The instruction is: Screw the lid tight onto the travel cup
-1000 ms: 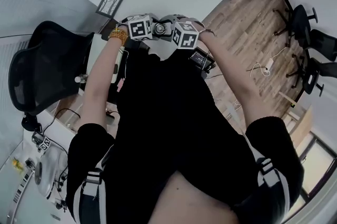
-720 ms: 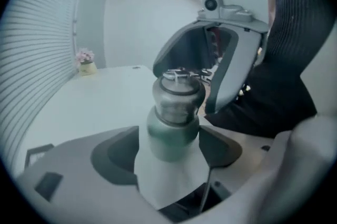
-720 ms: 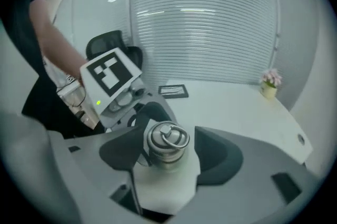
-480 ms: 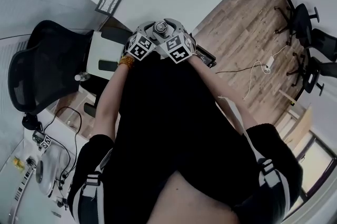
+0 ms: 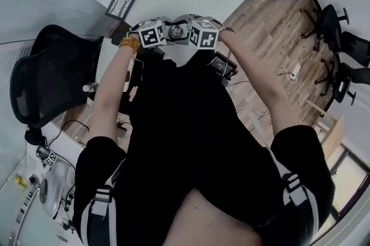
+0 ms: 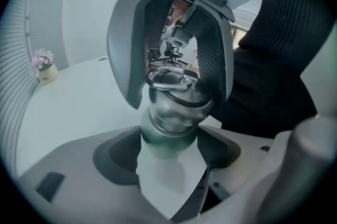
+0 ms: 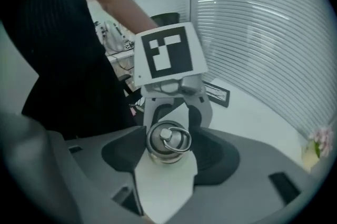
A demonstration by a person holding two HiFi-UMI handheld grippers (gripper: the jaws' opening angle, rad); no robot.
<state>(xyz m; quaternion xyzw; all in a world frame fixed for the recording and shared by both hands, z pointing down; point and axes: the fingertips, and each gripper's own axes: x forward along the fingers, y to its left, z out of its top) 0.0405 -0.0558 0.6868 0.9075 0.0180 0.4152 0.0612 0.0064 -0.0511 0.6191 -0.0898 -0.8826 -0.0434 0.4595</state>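
Left gripper [image 6: 169,153] is clamped on the body of the travel cup [image 6: 167,136], dark pads against both sides just below the steel top. Right gripper [image 7: 166,153] comes in from the opposite side, facing the left one, jaws straddling the lid [image 7: 168,139]. Its jaws have just been opening; the lid sits between them with the pads close beside it, not clearly pressing. The lid is on the cup mouth, and its wire ring [image 6: 166,78] lies tipped over the top. The cup is at the far centre of the scene, in front of the person's black top [image 5: 185,140], between the two marker cubes, which sit near each other, left cube [image 5: 151,35] and right cube [image 5: 203,36]. Whether the cup base rests on the white bench [image 6: 79,107] or hangs above it cannot be told. A small flower pot [image 6: 45,67] stands far back on the bench at the left of the left gripper view. A framed picture [image 5: 120,3] lies on the bench further out, well apart from the cup. A black office chair [image 5: 46,77] is at the left.
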